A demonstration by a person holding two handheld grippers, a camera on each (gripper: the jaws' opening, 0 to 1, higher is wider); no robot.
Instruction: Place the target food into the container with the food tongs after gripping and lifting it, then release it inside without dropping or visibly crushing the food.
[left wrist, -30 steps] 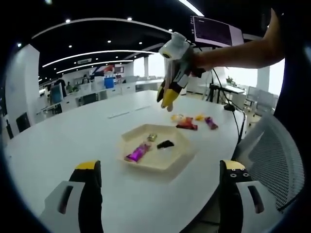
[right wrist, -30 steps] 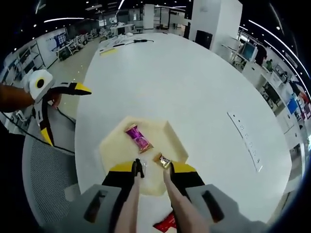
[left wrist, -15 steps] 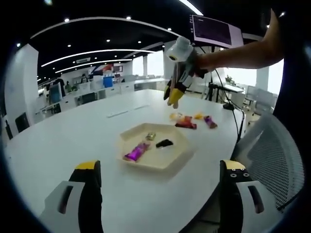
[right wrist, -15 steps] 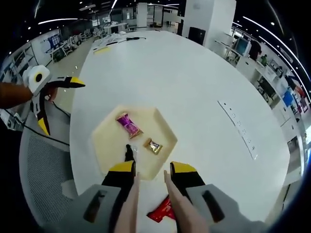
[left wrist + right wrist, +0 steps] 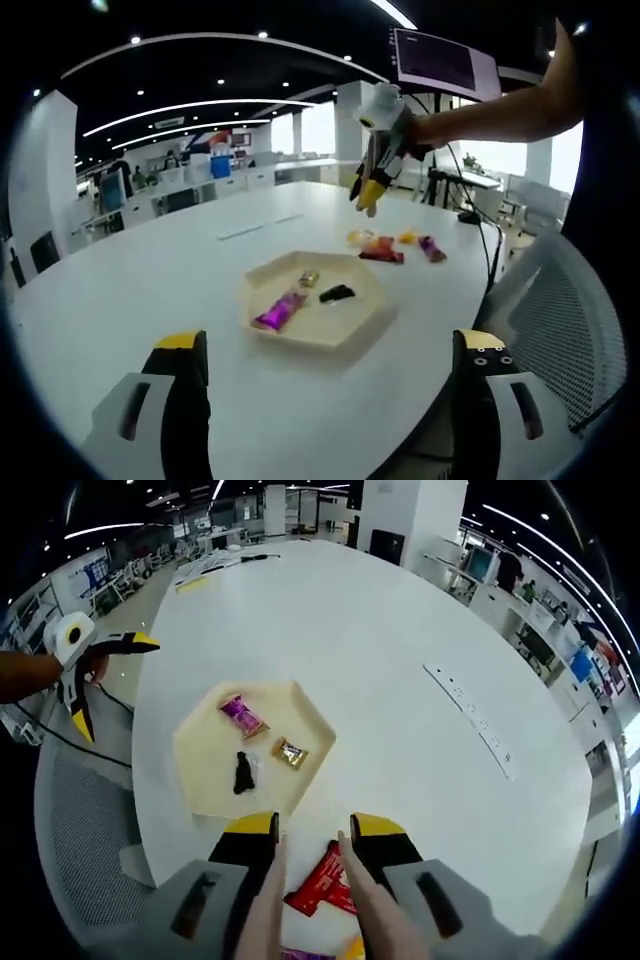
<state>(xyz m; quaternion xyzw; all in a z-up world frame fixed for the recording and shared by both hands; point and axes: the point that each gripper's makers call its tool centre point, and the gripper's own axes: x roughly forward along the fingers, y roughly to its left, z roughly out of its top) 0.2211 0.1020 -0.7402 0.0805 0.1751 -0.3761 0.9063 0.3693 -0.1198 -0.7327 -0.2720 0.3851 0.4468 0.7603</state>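
Three snacks lie in the tray (image 5: 200, 770).
Right gripper (image 5: 312, 832) hangs spread above a red packet (image 5: 322, 882); left gripper (image 5: 325, 350) spread.

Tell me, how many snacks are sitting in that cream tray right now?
3, all lying in the hexagonal tray: a purple wrapped bar toward one corner, a small gold wrapped candy near the middle, and a black piece beside it. None looks hidden.
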